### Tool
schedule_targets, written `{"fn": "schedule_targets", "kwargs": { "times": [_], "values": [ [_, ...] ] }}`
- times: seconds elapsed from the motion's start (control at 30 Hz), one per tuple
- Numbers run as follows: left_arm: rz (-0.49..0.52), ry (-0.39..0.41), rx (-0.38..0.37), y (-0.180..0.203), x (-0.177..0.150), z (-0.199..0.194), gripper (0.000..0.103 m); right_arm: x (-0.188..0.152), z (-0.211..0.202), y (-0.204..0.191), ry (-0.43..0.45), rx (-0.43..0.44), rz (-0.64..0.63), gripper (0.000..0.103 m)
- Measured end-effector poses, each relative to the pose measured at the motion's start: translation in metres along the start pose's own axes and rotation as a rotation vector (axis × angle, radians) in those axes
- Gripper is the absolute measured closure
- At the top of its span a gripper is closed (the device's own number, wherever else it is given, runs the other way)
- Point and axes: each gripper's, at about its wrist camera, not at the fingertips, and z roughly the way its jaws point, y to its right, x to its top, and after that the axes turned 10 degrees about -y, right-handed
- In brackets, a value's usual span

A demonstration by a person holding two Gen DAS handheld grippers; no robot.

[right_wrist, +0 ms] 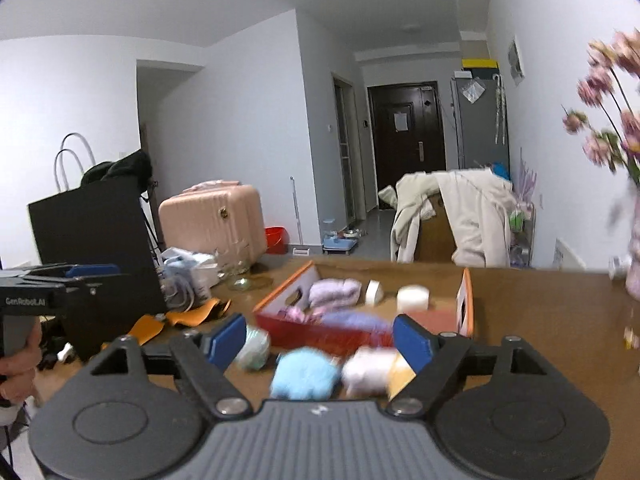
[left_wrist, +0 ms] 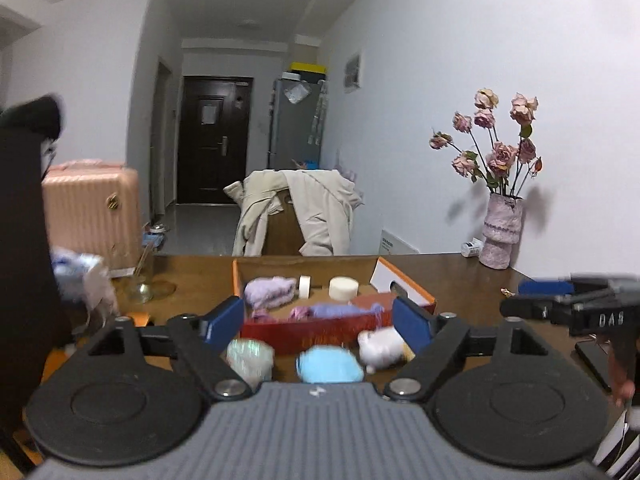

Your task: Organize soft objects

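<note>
An open cardboard box [left_wrist: 316,330] with orange-red walls stands on the brown table. It holds a lilac fluffy cloth [left_wrist: 268,292], a white tape roll [left_wrist: 305,286], a cream round sponge [left_wrist: 343,289] and a purple cloth [left_wrist: 336,311]. In front of the box lie a pale green ball [left_wrist: 250,356], a light blue soft piece [left_wrist: 330,364] and a white plush [left_wrist: 380,346]. My left gripper [left_wrist: 318,318] hovers open above them, holding nothing. My right gripper [right_wrist: 320,340] is also open and empty, above the same blue piece [right_wrist: 304,374] and white plush [right_wrist: 366,370].
A vase of pink flowers [left_wrist: 500,232] stands at the table's far right by the wall. A black bag [right_wrist: 96,248], a glass bowl [left_wrist: 140,292] and orange scraps [right_wrist: 192,314] crowd the left side. A chair with a beige coat [left_wrist: 296,212] is behind the table.
</note>
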Motion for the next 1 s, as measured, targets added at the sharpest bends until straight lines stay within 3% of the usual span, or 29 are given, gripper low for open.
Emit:
{"fn": "schedule_targets", "kwargs": {
  "times": [0.17, 0.3, 0.53, 0.67, 0.83, 1.0],
  "values": [
    [-0.106, -0.025, 0.076, -0.003, -0.048, -0.009, 0.016, -0.065, -0.004, -0.004, -0.045, -0.036, 0.085, 0.023],
    [-0.1, -0.068, 0.068, -0.001, -0.054, 0.003, 0.016, -0.084, 0.0, 0.006, -0.082, -0.049, 0.123, 0.023],
    [-0.045, -0.123, -0.028, 0.027, -0.034, 0.076, 0.016, -0.076, 0.038, 0.041, -0.098, -0.047, 0.156, 0.024],
    [-0.014, -0.18, -0.091, 0.045, -0.028, 0.136, 0.024, -0.067, 0.076, 0.062, -0.134, -0.055, 0.18, 0.03],
    [-0.036, -0.265, -0.176, 0.052, -0.019, 0.21, 0.028, -0.054, 0.114, 0.082, -0.152, -0.065, 0.183, 0.033],
    [-0.082, -0.334, -0.213, 0.051, -0.013, 0.265, 0.028, -0.046, 0.15, 0.098, -0.185, -0.076, 0.188, 0.036]
  ]
}}
